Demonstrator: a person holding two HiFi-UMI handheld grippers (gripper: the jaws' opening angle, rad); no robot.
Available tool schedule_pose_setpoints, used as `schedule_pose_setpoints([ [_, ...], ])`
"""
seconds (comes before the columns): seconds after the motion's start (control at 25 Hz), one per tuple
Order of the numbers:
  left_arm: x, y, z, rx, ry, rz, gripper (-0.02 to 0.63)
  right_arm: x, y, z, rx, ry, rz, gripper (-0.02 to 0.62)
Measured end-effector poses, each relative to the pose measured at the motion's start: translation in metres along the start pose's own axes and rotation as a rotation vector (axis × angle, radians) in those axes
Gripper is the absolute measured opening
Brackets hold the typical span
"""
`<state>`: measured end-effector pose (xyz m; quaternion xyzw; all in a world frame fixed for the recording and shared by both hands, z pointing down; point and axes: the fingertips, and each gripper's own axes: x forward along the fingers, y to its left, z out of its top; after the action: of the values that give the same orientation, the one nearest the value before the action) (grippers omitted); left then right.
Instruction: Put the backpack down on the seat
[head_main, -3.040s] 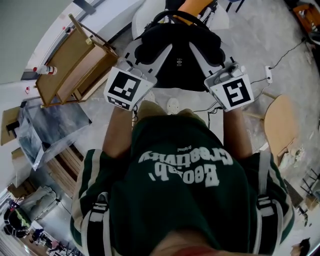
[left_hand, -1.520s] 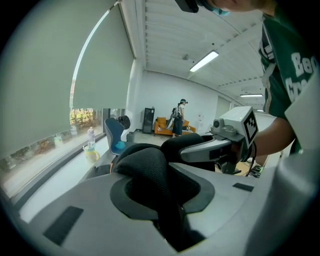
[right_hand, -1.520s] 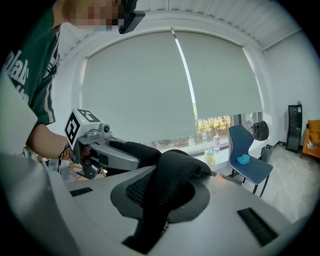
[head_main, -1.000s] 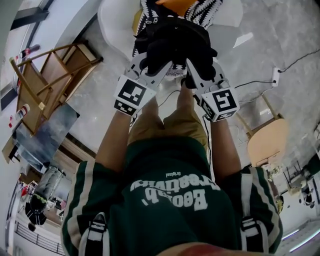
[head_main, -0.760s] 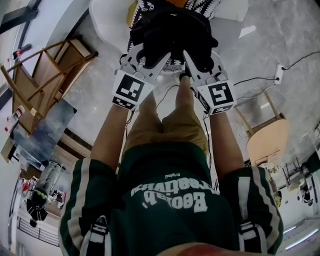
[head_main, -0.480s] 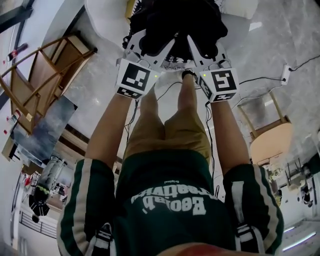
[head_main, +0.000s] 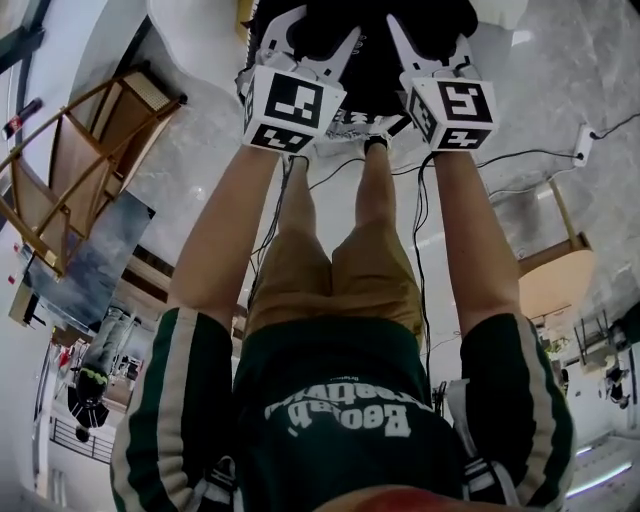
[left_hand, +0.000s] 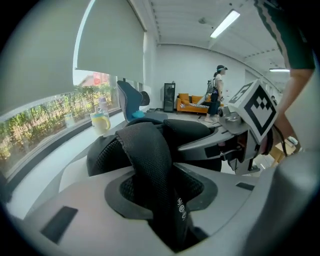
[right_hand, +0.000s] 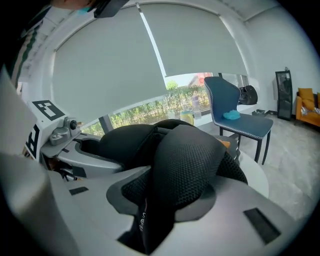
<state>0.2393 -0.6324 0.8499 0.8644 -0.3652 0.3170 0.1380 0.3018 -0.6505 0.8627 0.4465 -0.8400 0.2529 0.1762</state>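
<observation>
Between the half-parted jaws of the left hand-held gripper and the right hand-held gripper, which have just been opening, lies a padded mesh shoulder strap apiece. The left strap and the right strap both look slack rather than pinched. Just beyond, the black backpack appears to rest on the white seat. A strap could catch on a jaw as a gripper backs away and drag the bag toward the seat's edge. A bag set down crooked could also slump over. The head view cuts off the bag's far part and most of the seat, and the straps fill both gripper views, so whether its base sits flat cannot be told.
</observation>
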Motion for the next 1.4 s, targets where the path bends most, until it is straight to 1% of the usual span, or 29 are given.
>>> schedule_pose_setpoints([
  [0.12,0.014,0.005,0.003,-0.036,-0.013,0.017,0.16,0.007,-0.011,-0.001,0.038,0.0,-0.019,0.148],
  [0.2,0.019,0.002,0.003,-0.051,-0.021,0.021,0.177,0.005,-0.013,-0.003,0.058,0.0,-0.023,0.17],
  [0.24,0.02,0.001,0.003,-0.055,-0.023,0.025,0.199,0.004,-0.011,-0.005,0.065,-0.002,-0.017,0.196],
  [0.28,0.02,0.0,0.003,-0.056,-0.024,0.031,0.237,0.004,-0.009,-0.006,0.068,-0.002,-0.011,0.233],
  [0.32,0.019,0.0,0.003,-0.055,-0.022,0.039,0.261,0.002,-0.007,-0.008,0.065,0.002,-0.015,0.253],
  [0.36,0.016,-0.001,0.003,-0.052,-0.018,0.049,0.277,0.0,-0.006,-0.009,0.055,0.01,-0.03,0.26],
  [0.44,0.011,-0.003,0.002,-0.054,-0.007,0.068,0.313,-0.009,-0.011,-0.014,0.04,0.038,-0.095,0.275],
  [0.52,0.004,-0.007,0.003,-0.073,-0.002,0.081,0.336,-0.027,-0.024,-0.022,0.054,0.073,-0.177,0.278],
  [0.56,0.0,-0.009,0.004,-0.087,-0.001,0.087,0.341,-0.038,-0.029,-0.027,0.072,0.088,-0.202,0.278],
  [0.64,-0.013,-0.01,0.006,-0.113,-0.003,0.101,0.342,-0.059,-0.03,-0.032,0.099,0.109,-0.22,0.278],
  [0.76,-0.037,-0.01,0.01,-0.133,-0.008,0.114,0.344,-0.085,-0.02,-0.027,0.104,0.121,-0.232,0.278],
  [0.88,-0.066,-0.01,0.02,-0.147,-0.019,0.119,0.344,-0.105,-0.003,-0.007,0.103,0.102,-0.247,0.278],
  [1.0,-0.099,-0.016,0.038,-0.144,-0.045,0.109,0.344,-0.121,0.026,0.023,0.061,0.068,-0.24,0.278],
  [1.16,-0.149,-0.023,0.069,-0.106,-0.101,0.068,0.344,-0.137,0.078,0.066,-0.007,0.025,-0.219,0.278],
  [1.4,-0.238,-0.03,0.112,-0.032,-0.2,0.013,0.344,-0.181,0.153,0.132,-0.066,-0.064,-0.229,0.278],
])
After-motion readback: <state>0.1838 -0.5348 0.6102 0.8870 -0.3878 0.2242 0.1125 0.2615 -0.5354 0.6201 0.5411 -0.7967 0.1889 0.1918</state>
